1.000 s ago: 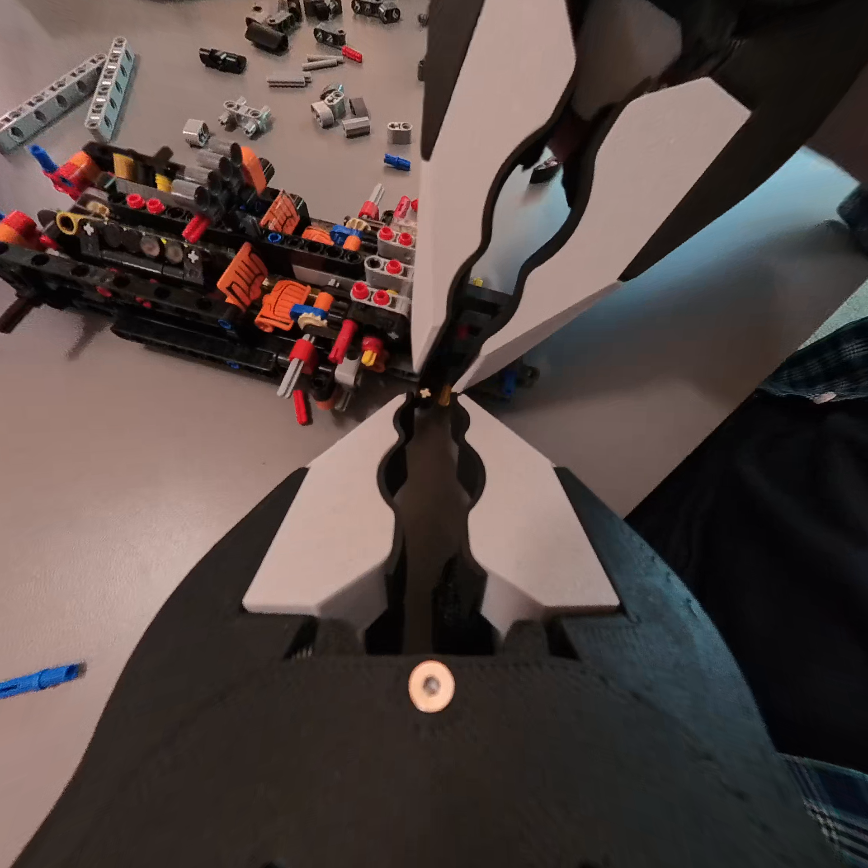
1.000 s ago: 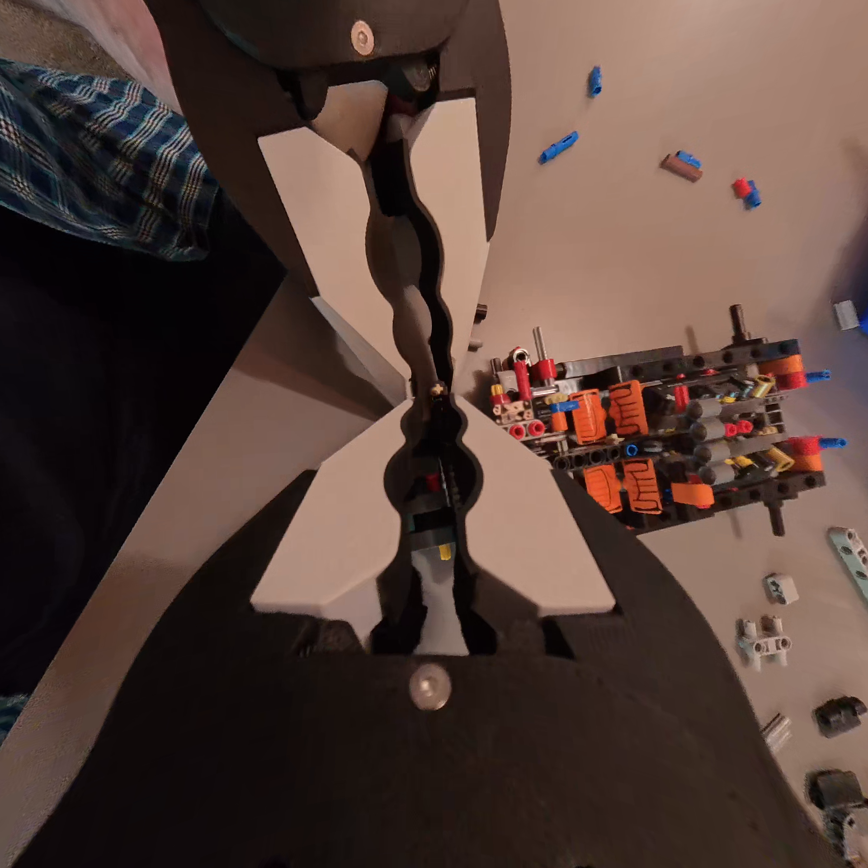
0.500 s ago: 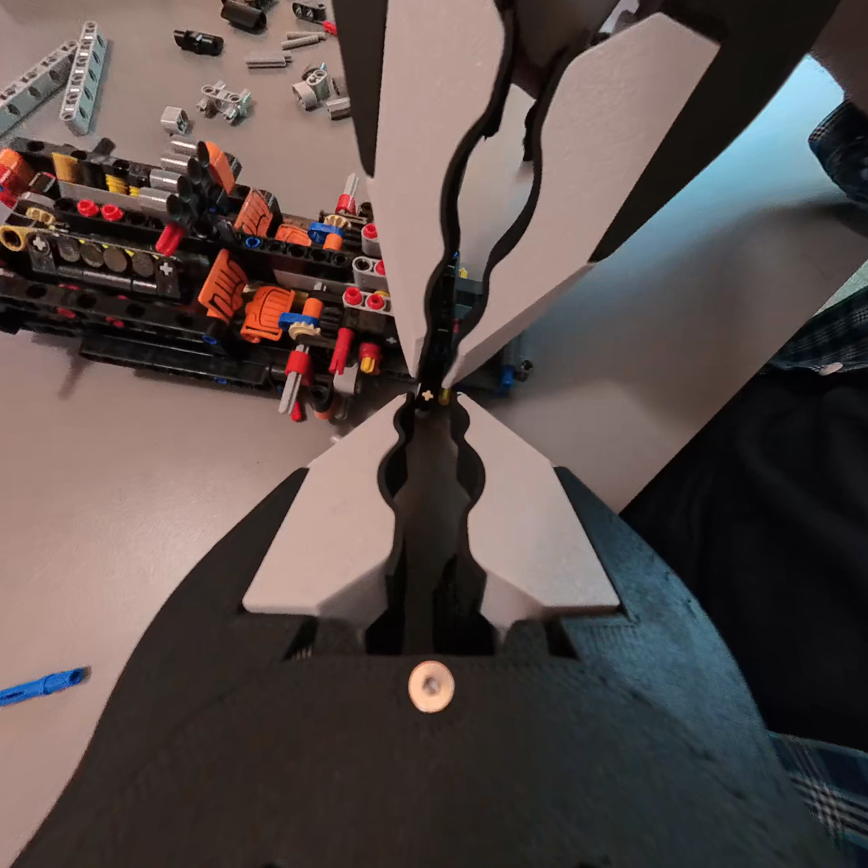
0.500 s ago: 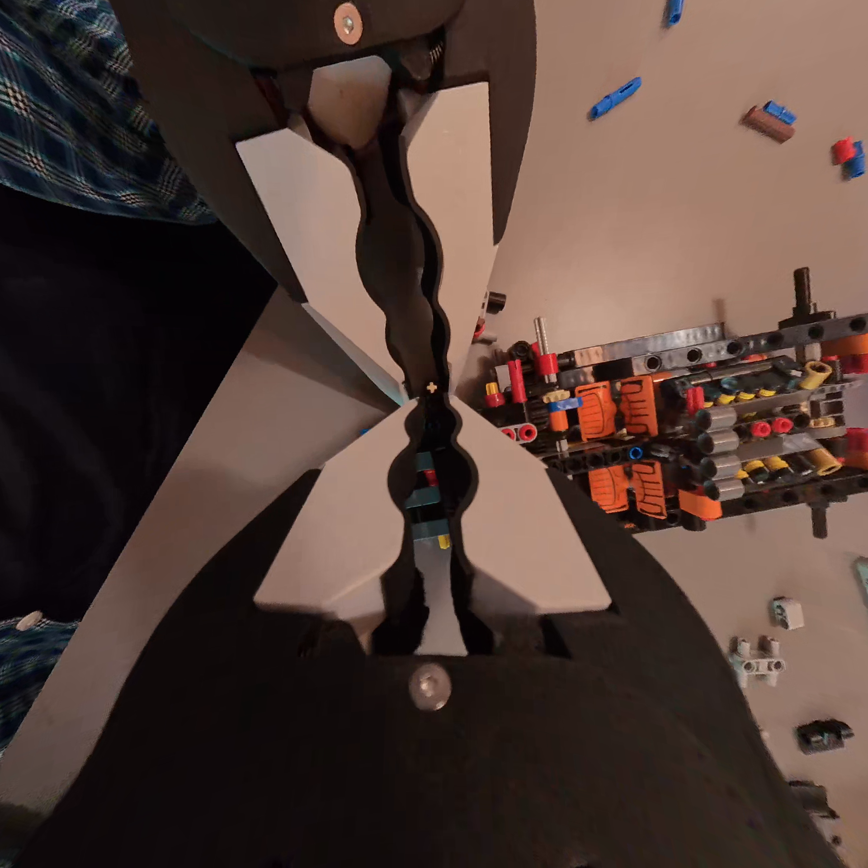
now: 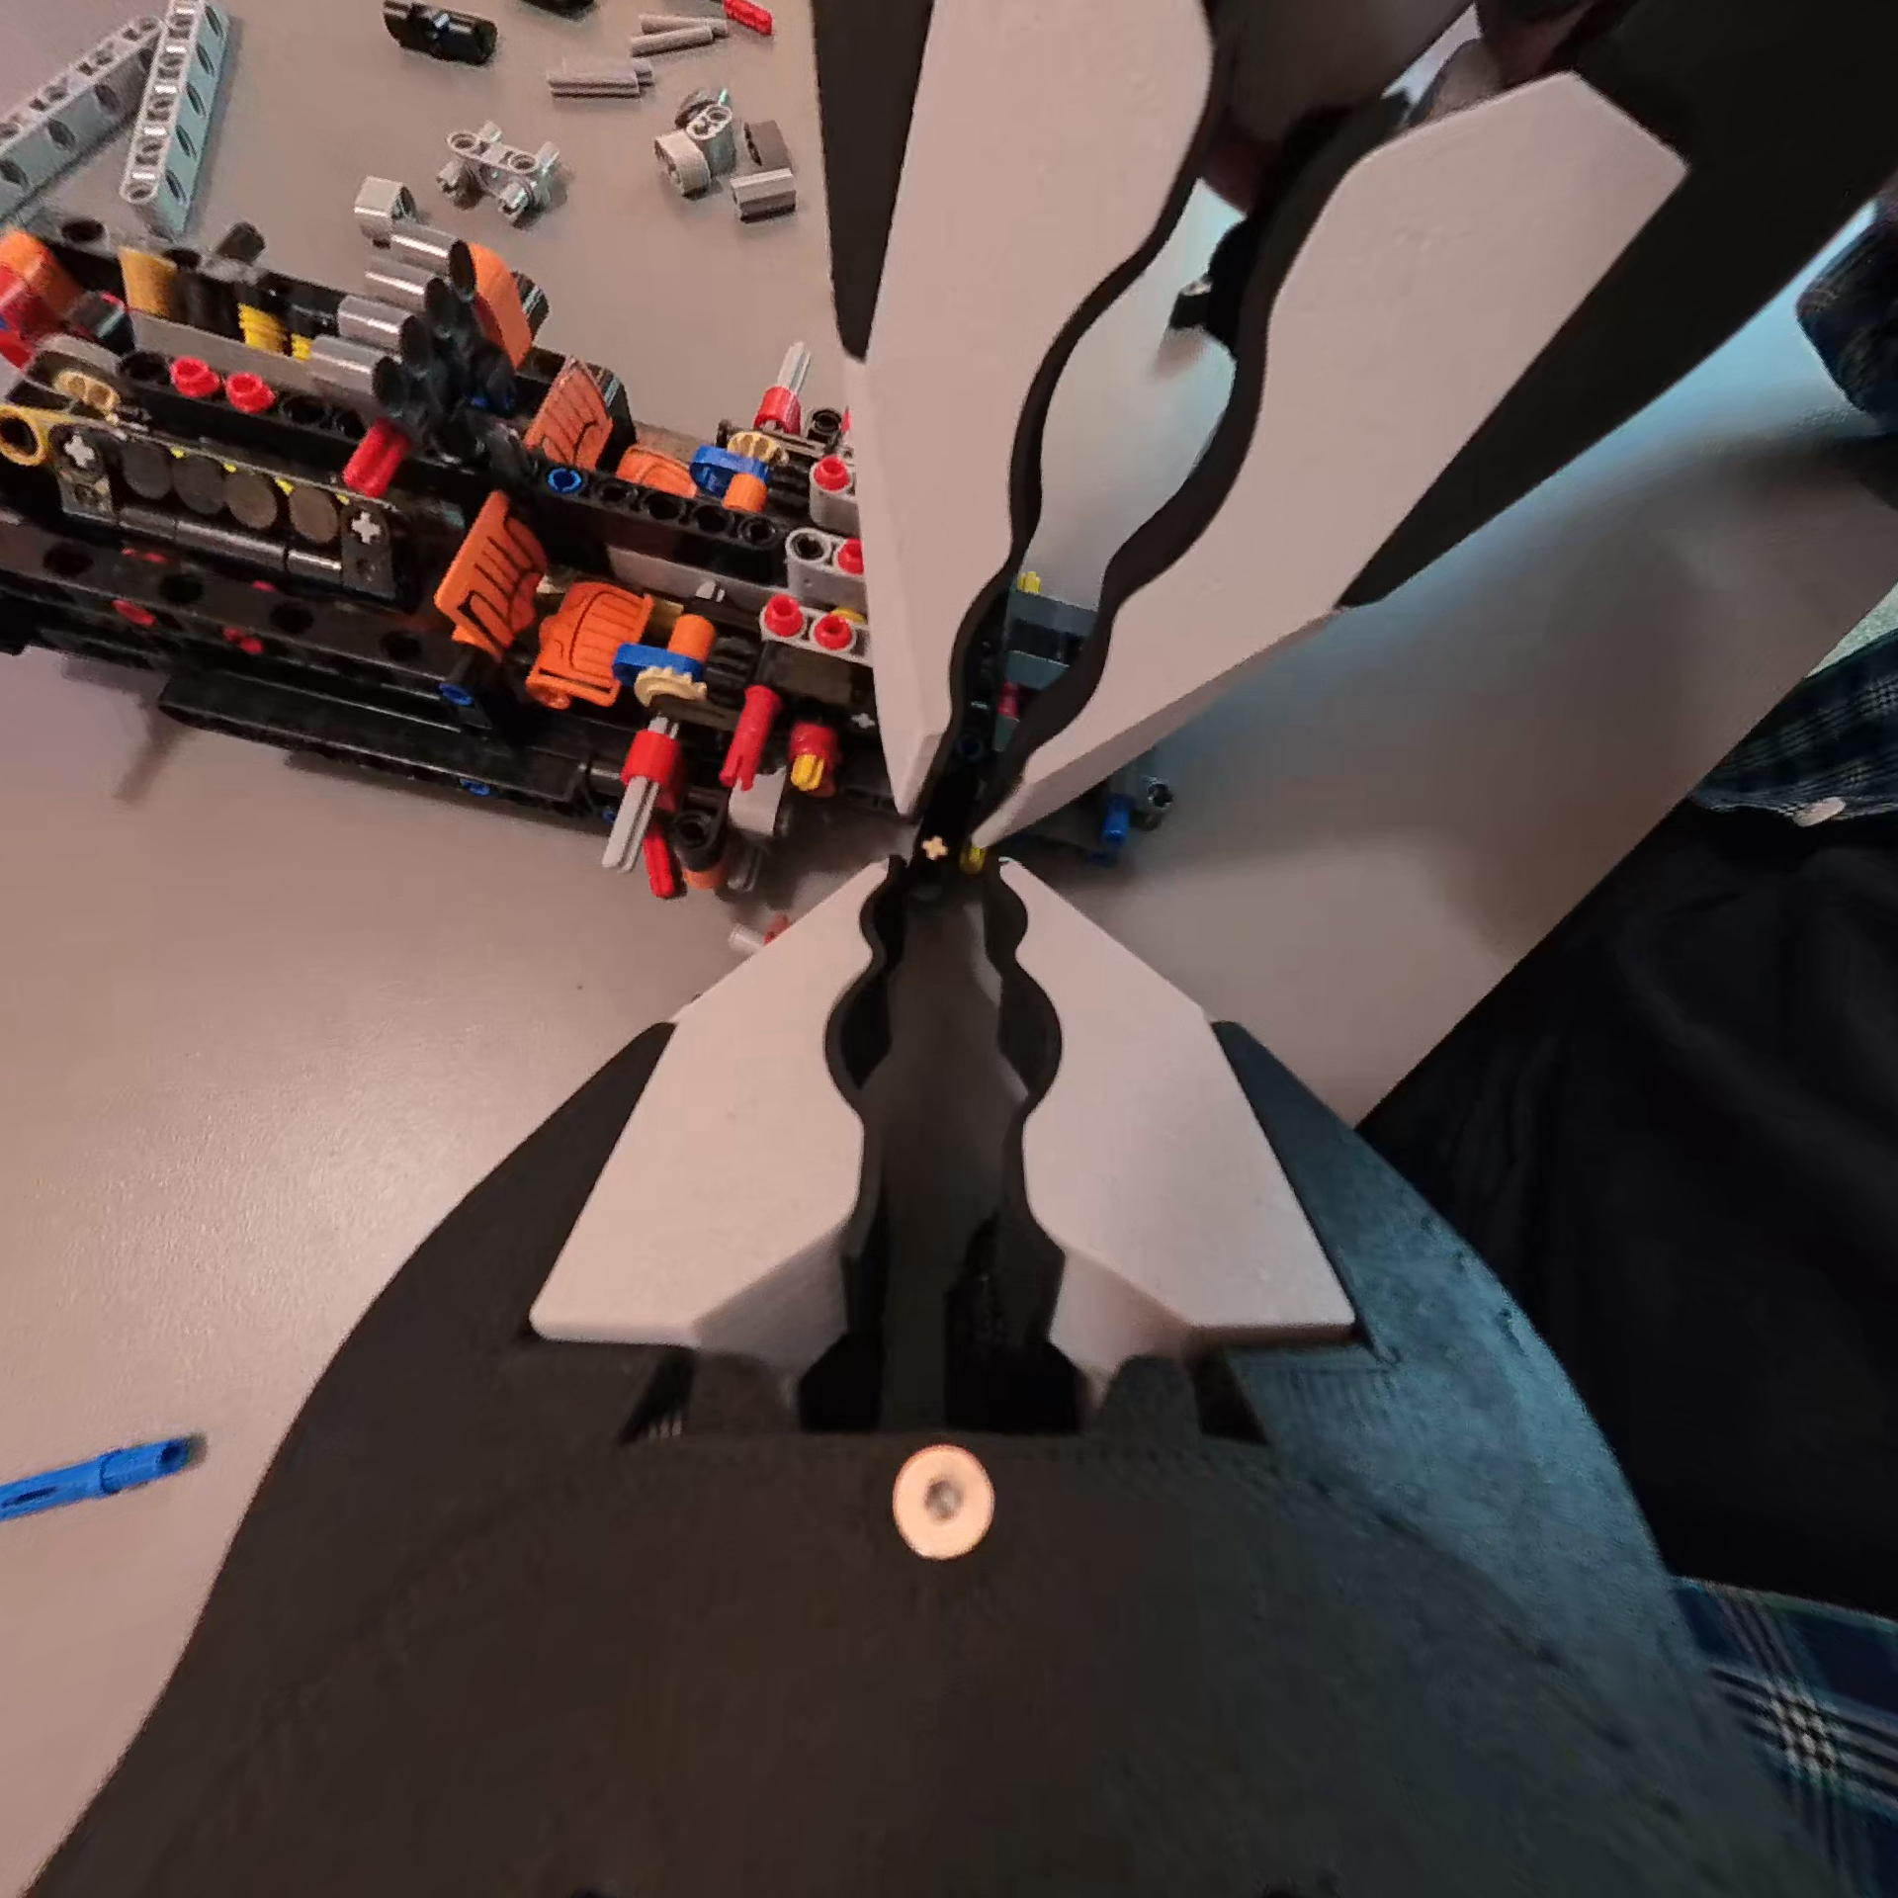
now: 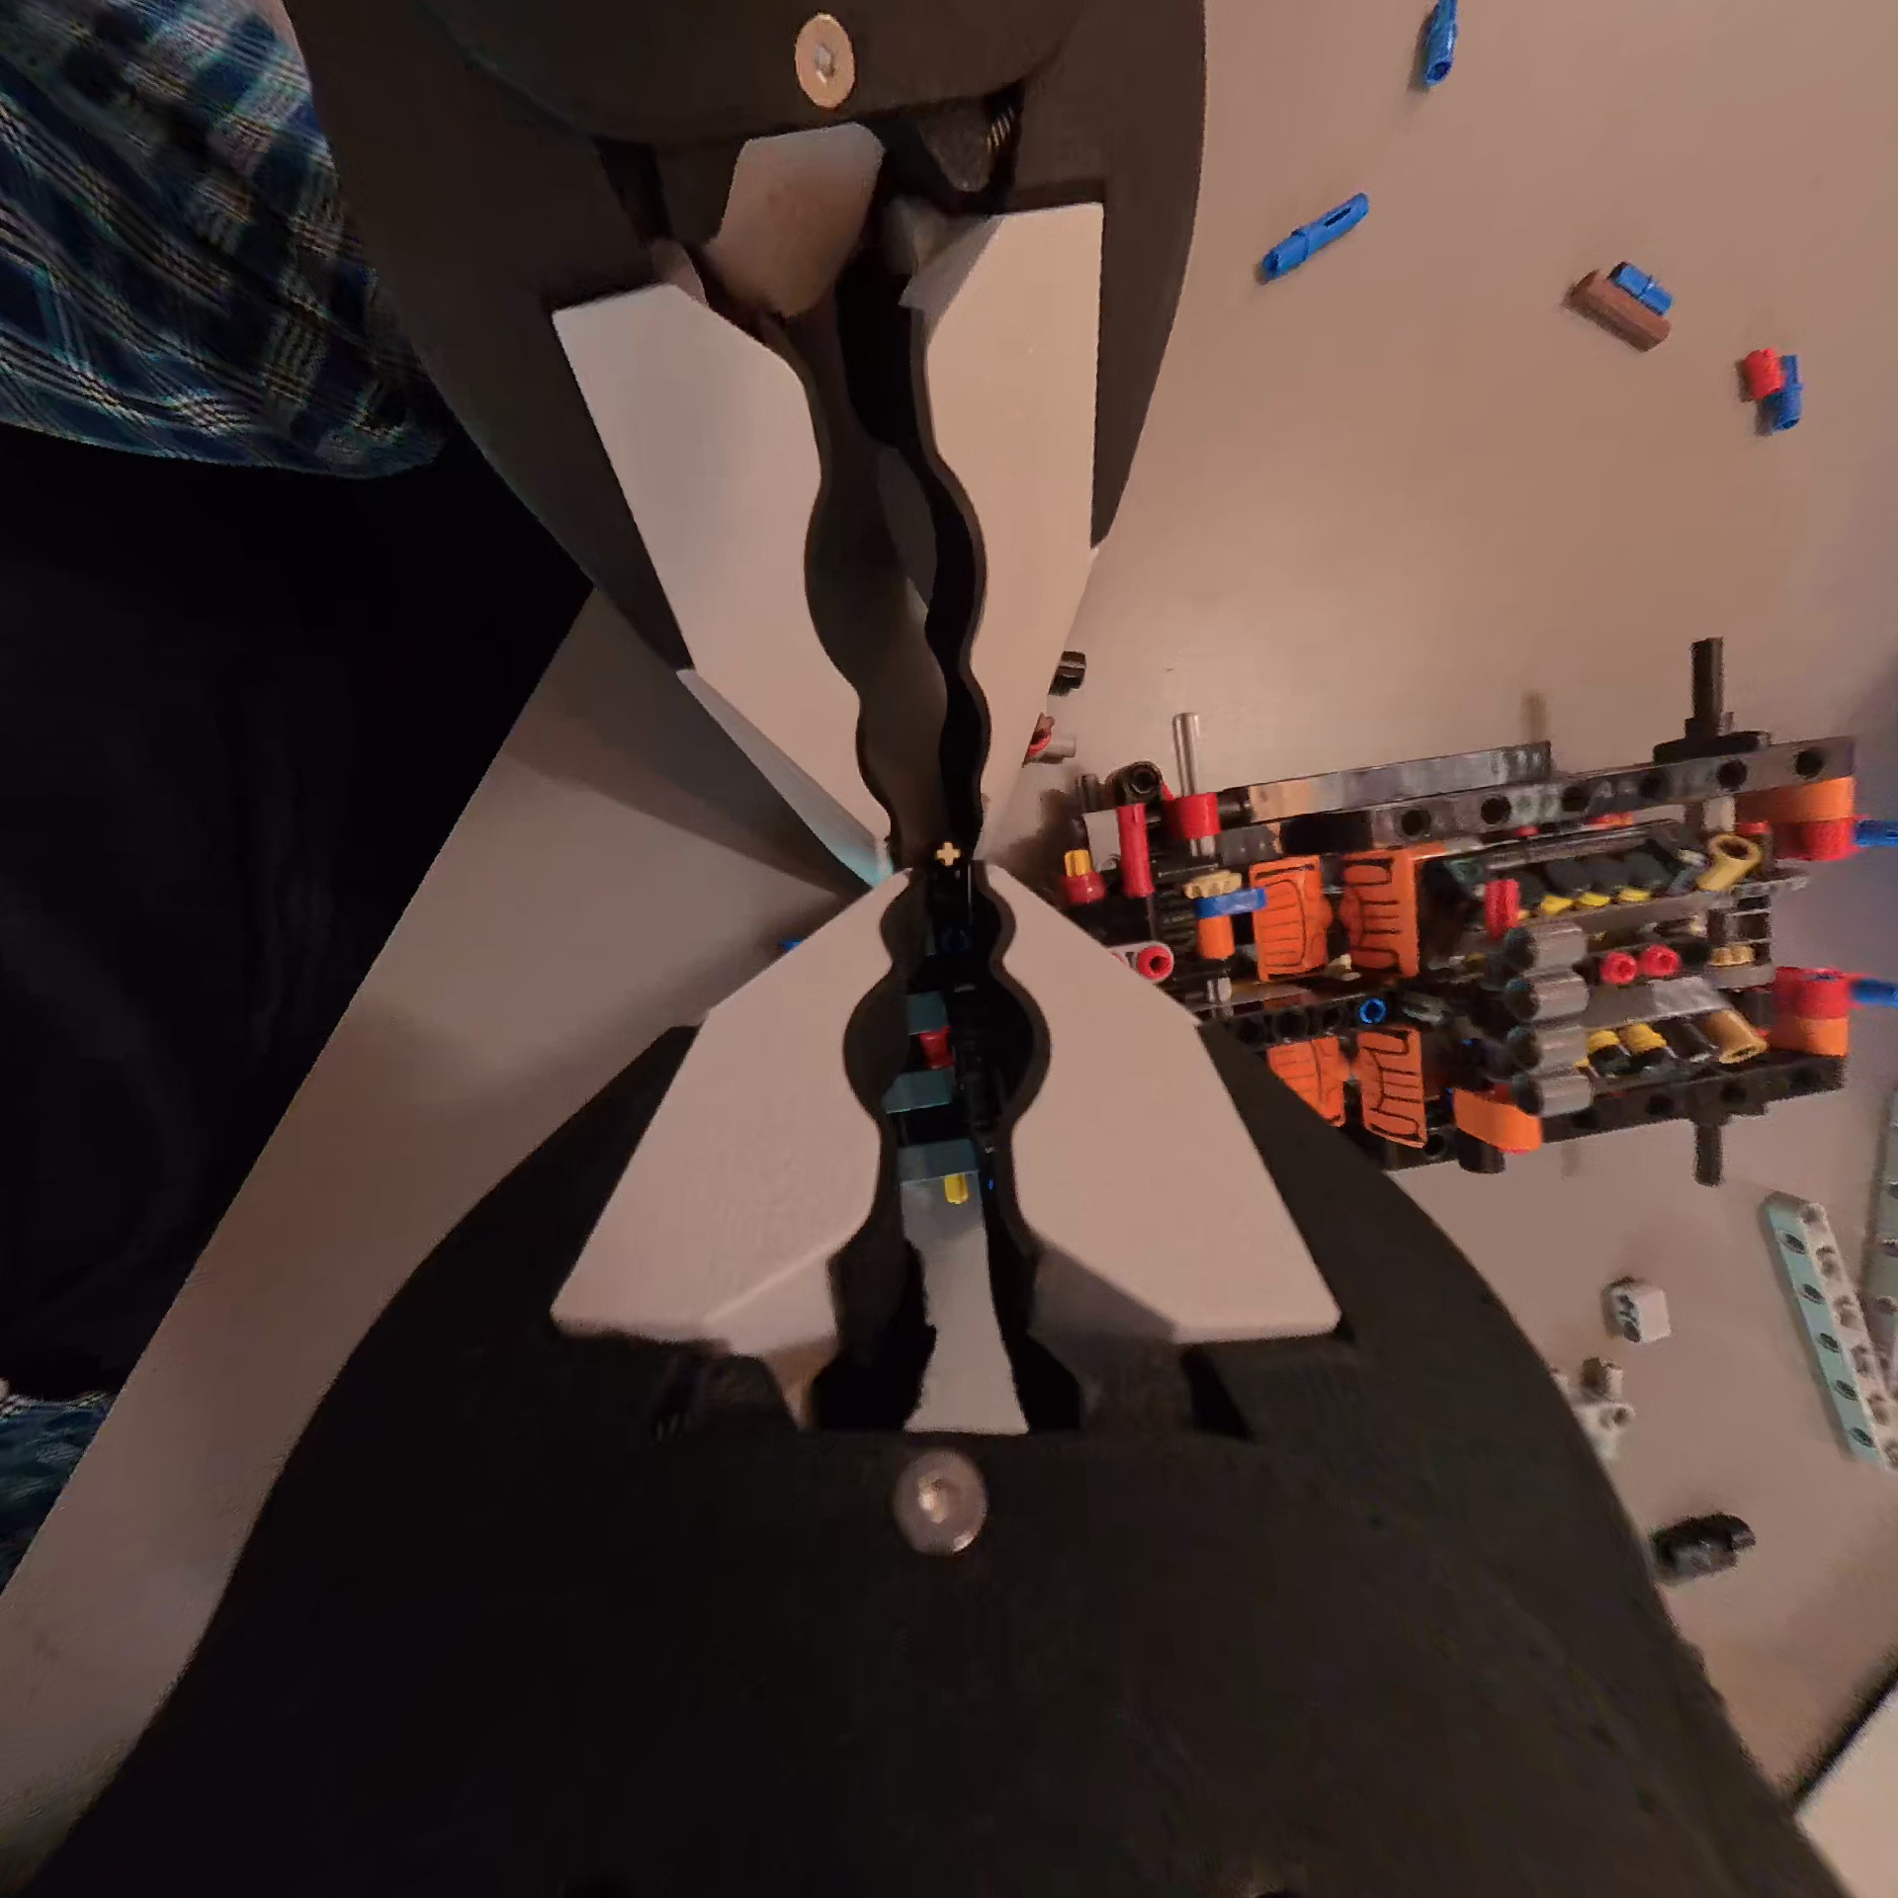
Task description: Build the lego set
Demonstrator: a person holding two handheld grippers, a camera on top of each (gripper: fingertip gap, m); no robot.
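Both hand-held grippers meet tip to tip: left hand-held gripper (image 5: 943, 873) and right hand-held gripper (image 6: 950, 883) each pinch an end of a small black sub-assembly (image 6: 950, 1068) with teal, red and yellow bits. I hold it above the worktop (image 5: 308, 1078) edge. Main lego chassis (image 5: 431, 555) lies just beside, loose pins (image 6: 1315, 234) scattered around.

Left hand-held gripper (image 5: 940, 873) nearly closed; right hand-held gripper (image 6: 950, 883) likewise — tips meeting.
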